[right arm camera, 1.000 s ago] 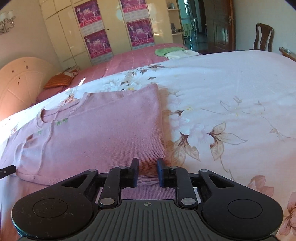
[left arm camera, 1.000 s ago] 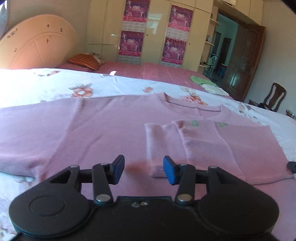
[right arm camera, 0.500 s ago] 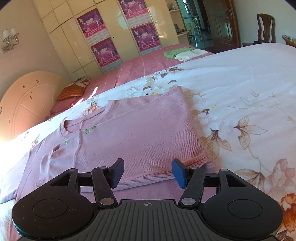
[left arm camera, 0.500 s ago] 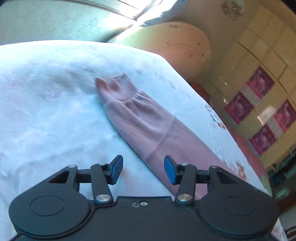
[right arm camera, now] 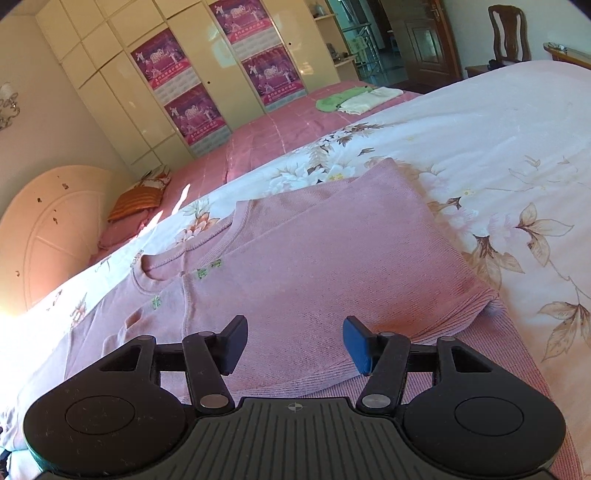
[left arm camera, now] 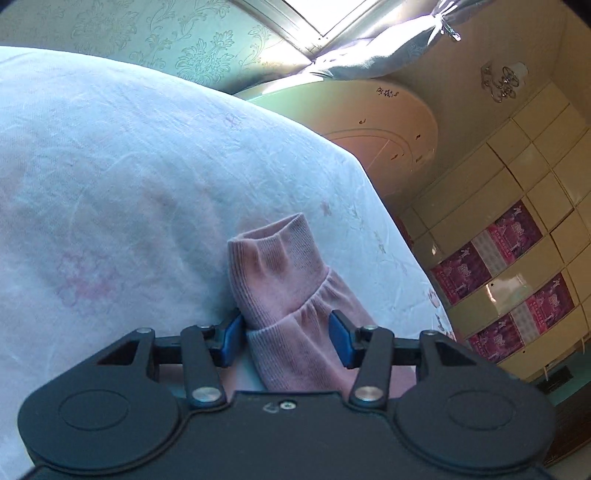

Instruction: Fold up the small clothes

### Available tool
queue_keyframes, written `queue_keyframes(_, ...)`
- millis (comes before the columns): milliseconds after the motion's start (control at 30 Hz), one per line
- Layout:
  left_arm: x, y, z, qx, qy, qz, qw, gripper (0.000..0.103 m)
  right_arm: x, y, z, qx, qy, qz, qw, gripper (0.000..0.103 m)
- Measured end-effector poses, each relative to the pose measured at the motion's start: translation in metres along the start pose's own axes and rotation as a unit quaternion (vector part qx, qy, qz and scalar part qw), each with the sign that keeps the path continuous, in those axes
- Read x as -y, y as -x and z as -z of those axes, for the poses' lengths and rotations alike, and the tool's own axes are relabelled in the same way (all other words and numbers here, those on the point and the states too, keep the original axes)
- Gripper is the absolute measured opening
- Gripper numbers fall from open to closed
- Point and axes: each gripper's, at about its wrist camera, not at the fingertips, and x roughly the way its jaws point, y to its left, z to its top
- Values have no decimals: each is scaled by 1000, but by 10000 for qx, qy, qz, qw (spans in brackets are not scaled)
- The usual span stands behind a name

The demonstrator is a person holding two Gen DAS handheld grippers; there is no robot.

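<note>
The pink sweater (right arm camera: pixel 314 251) lies flat on the floral bedsheet (right arm camera: pixel 498 140), one side folded over its front; the tiny green marks below its collar are too small to read. The left gripper (left arm camera: pixel 286 334) straddles the sweater's ribbed cuff (left arm camera: pixel 273 266), jaws apart and not pressing, while the right gripper (right arm camera: pixel 295 345) hovers over the sweater's hem with jaws wide and nothing gripped.

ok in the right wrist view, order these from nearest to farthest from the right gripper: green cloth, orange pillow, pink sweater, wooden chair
From the right gripper:
1. pink sweater, directly under and ahead of the fingers.
2. orange pillow, left, by the headboard.
3. green cloth, ahead on the pink bedspread.
4. wooden chair, far right, beyond the bed.
</note>
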Motion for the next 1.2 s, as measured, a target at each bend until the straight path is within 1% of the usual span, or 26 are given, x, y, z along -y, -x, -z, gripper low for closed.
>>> queue_keyframes(33,-1,-2,-2,6,50,31,10000,46,-1,-1,0,-2,-20,7,10000,58)
queue_keyframes(67,0,-6,-4,-4,35,24,10000,38,-2,-1,-1,-9,-39,18,10000,58)
queue_keyframes(100,2,-9,-5,-76,-62,-30,9999,9,-2,-2,-1,-16,-51,32,10000,58)
queue_keyframes(133,6,-12,-6,-223,-140,-17,9997,10,-3,-3,-1,-26,-65,38,10000,58)
queue_keyframes(167,14,-9,-4,-201,-261,168,9993,11,-4,-4,-1,-39,-73,41,10000,58)
queue_keyframes(200,28,-1,-1,-134,-571,416,9974,11,-5,-4,-2,-45,-73,48,10000,58)
queue_keyframes(267,65,13,14,-148,-1338,729,9882,11,-7,-2,-2,-14,-42,30,10000,58)
queue_keyframes(333,96,20,35,-376,-1681,1136,9785,11,-8,0,-1,-7,-43,25,10000,58)
queue_keyframes(400,136,29,71,-682,-2193,1503,9616,11,-7,1,0,3,-78,8,10000,58)
queue_keyframes(433,153,32,90,-815,-2364,1653,9540,11,-6,3,1,9,-98,-4,10000,58)
queue_keyframes(500,186,40,131,-1075,-2635,1960,9384,11,-4,6,3,15,-133,-23,9999,58)
queue_keyframes(567,215,46,174,-1322,-2757,2158,9273,11,-1,9,4,6,-199,-74,9998,58)
queue_keyframes(633,238,49,215,-1596,-2778,2275,9196,11,1,13,4,-5,-249,-144,9996,58)
queue_keyframes(667,249,49,240,-1807,-2785,2366,9131,11,2,14,5,-30,-273,-191,9994,58)
queue_keyframes(733,268,52,279,-2032,-2911,2484,9012,11,1,17,5,-87,-286,-285,9991,58)
queue_keyframes(800,284,48,318,-2207,-3211,2497,8865,11,1,21,4,-99,-297,-340,9989,58)
queue_keyframes(833,291,47,334,-2259,-3356,2442,8813,11,0,23,4,-111,-347,-416,9985,58)
queue_keyframes(867,294,41,351,-2373,-3473,2340,8765,14,0,24,3,-147,-406,-520,9977,58)
queue_keyframes(900,295,35,358,-2509,-3506,2302,8724,23,0,23,2,-242,-443,-667,9965,58)
queue_keyframes(933,295,34,366,-2591,-3541,2216,8708,29,-2,20,1,-388,-471,-833,9947,58)
queue_keyframes(967,293,37,366,-2549,-3546,2202,8722,37,-4,18,1,-504,-489,-965,9928,58)
queue_keyframes(1000,292,44,365,-2435,-3551,2244,8742,47,-7,16,1,-579,-491,-1083,9912,58)
queue_keyframes(1033,288,52,360,-2297,-3573,2293,8758,64,-11,14,2,-624,-489,-1177,9899,58)
queue_keyframes(1067,284,63,354,-2111,-3619,2323,8778,70,-14,12,3,-673,-492,-1280,9883,58)
queue_keyframes(1133,270,81,334,-1833,-3719,2295,8806,70,-22,5,7,-777,-531,-1497,9843,58)
queue_keyframes(1200,248,90,308,-1545,-3749,2018,8915,68,-29,-4,12,-883,-565,-1664,9805,58)
